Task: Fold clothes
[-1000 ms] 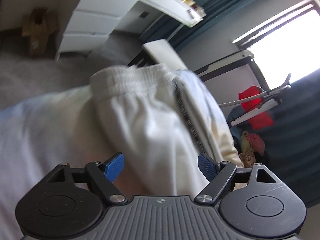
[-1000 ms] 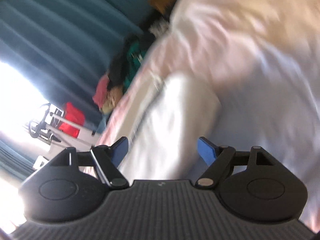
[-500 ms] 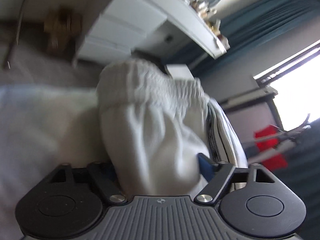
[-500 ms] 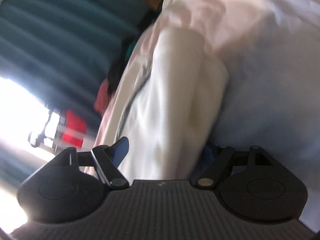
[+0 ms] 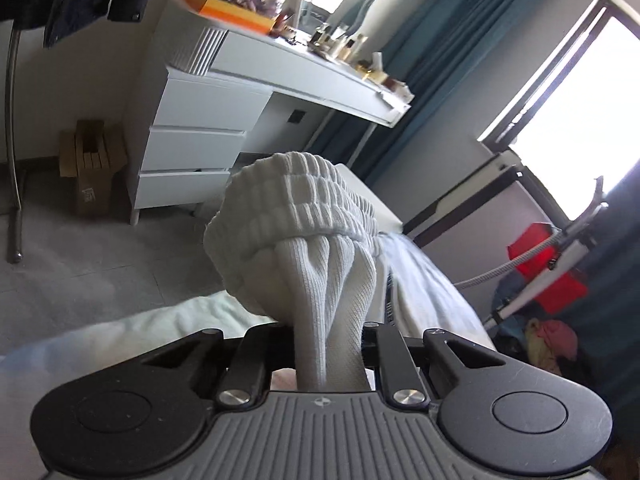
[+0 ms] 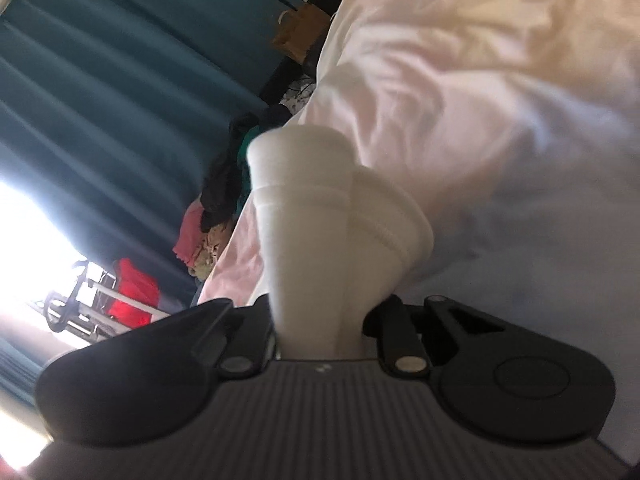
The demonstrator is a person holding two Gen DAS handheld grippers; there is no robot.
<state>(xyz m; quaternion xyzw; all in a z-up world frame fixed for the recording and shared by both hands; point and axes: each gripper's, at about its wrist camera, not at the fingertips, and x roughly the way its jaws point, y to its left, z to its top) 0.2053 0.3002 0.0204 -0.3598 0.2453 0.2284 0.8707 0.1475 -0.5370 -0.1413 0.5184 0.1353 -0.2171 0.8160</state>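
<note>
Jaws of left gripper (image 5: 329, 354) and right gripper (image 6: 320, 330) closing, clamped on white garment (image 5: 296, 216).

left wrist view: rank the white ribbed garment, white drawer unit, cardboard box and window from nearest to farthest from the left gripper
1. White ribbed garment: bunched between the jaws of the left gripper, which are closing on it.
2. White drawer unit: across the floor, upper left.
3. Cardboard box: left of the drawers by the wall; too close to the drawers to call.
4. Window: far right.
</note>
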